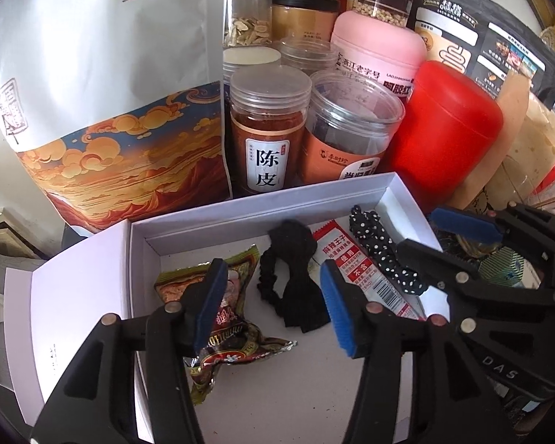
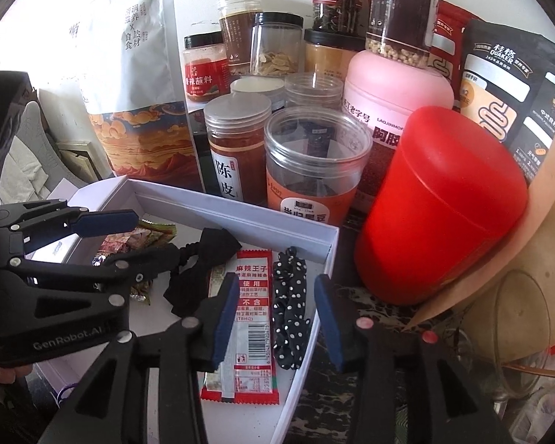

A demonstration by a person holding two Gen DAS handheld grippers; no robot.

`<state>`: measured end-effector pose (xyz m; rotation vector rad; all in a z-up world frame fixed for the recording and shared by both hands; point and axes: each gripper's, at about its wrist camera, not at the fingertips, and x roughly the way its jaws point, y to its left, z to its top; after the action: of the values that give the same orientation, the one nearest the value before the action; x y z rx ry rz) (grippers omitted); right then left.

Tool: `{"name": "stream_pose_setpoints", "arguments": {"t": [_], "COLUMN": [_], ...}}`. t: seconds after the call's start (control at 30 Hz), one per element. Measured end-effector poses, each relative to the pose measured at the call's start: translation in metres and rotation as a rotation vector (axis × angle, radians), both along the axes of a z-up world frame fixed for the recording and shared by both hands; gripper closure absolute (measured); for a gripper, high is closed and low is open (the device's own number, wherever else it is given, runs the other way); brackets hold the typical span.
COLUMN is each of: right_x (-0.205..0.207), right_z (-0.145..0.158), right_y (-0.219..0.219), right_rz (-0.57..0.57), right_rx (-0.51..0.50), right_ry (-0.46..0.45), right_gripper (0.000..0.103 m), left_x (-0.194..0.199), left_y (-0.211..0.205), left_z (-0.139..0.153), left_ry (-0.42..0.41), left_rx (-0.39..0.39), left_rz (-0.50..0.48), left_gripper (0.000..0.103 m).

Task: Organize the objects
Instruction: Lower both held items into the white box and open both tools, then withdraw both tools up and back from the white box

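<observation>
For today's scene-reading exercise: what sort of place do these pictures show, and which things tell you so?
Probably a home pantry shelf or kitchen counter. Crowded clear jars of dried foods, a pink tin and a Quaker oats bag stand behind a white box holding snack packets and hair ties.

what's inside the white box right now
Inside the white box: a crinkled snack packet, a black bow hair tie, a red-and-white snack stick and a polka-dot scrunchie. The grippers hide part of its floor.

A shallow white box (image 1: pixel 262 199) holds four things lying flat: a crinkled foil snack packet (image 1: pixel 236 336) leftmost, a black bow hair tie (image 1: pixel 296 277), a red-and-white snack stick (image 2: pixel 249 318) (barcode visible), and a polka-dot scrunchie (image 2: pixel 288 307) rightmost.
</observation>
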<state>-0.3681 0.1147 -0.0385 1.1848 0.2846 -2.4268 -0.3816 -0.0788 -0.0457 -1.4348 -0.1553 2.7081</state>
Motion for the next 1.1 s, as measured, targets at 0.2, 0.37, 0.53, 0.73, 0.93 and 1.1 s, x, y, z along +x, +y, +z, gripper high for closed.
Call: {"name": "stream_pose_setpoints", "arguments": {"t": [0.2,0.37,0.53,0.73,0.93,1.1], "right_x": [0.005,0.018,0.035,0.060,0.093,0.124], "right_z": [0.007,0.022,0.042,0.062,0.083,0.096], "right_y": [-0.006,-0.008,-0.006,-0.009,-0.008,-0.003], "right_rz": [0.009,0.025,0.022,0.029,0.031,0.033], "right_rx": [0.002,0.009,0.002,0.011,0.000,-0.012], "right_ry": [0.018,0.038,0.070,0.099,0.134,0.152], "right_gripper": [0.061,0.061,0.061,0.061,0.061,0.061], "left_x": [0.003,0.011,0.026,0.049,0.080,0.110], "left_y": [-0.005,-0.010,-0.013,-0.015,-0.014,-0.008], "left_z": [0.009,0.020,0.041,0.066,0.090,0.107], "left_ry": [-0.001,0.005,0.022,0.053,0.079,0.101], "left_rx": [-0.022,-0.034,-0.037,-0.048,-0.050,-0.061], "left_rz": [0.008,0.020,0.032,0.048,0.058,0.069], "left_gripper": [0.053,0.053,0.053,0.053,0.053,0.053]}}
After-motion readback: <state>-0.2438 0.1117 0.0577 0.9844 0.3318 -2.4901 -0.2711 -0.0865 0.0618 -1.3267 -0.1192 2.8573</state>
